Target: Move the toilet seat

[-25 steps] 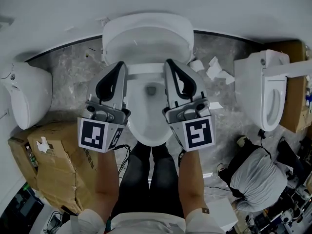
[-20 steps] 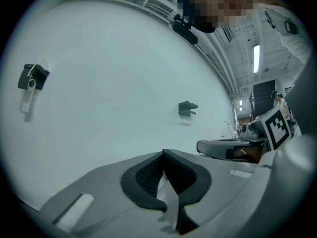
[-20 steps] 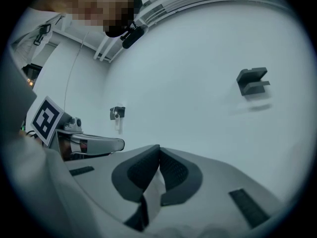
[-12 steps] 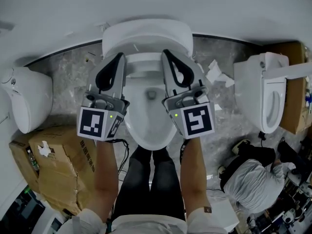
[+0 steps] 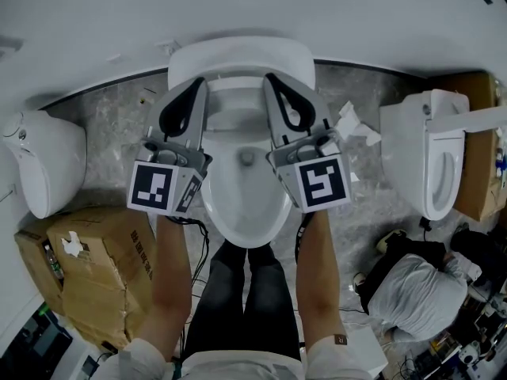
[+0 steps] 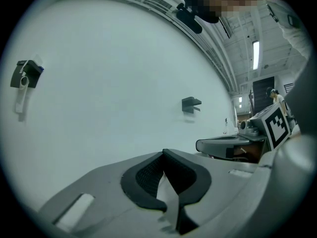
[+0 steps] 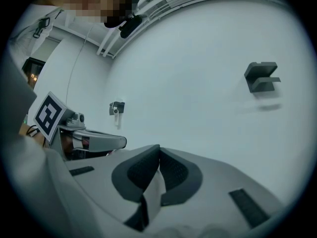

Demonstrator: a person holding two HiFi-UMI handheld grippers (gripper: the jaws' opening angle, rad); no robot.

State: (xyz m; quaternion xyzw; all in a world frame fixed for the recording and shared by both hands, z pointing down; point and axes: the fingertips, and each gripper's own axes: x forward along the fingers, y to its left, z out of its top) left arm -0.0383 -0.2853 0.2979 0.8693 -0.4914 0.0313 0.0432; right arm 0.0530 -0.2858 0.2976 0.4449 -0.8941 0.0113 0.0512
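cardboard box (image 5: pixel 87 264) left of toilet (image 5: pixel 245 212); second toilet (image 5: pixel 432 153) and crouching person (image 5: pixel 416 295) right. left gripper (image 5: pixel 196 85), right gripper (image 5: pixel 273 81) side by side over bowl, both closed, empty.

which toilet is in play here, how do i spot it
Along the white wall, find the middle white ceramic toilet, straight ahead of the person's legs. A left toilet and right toilet flank it; only it lies between the left gripper and right gripper.
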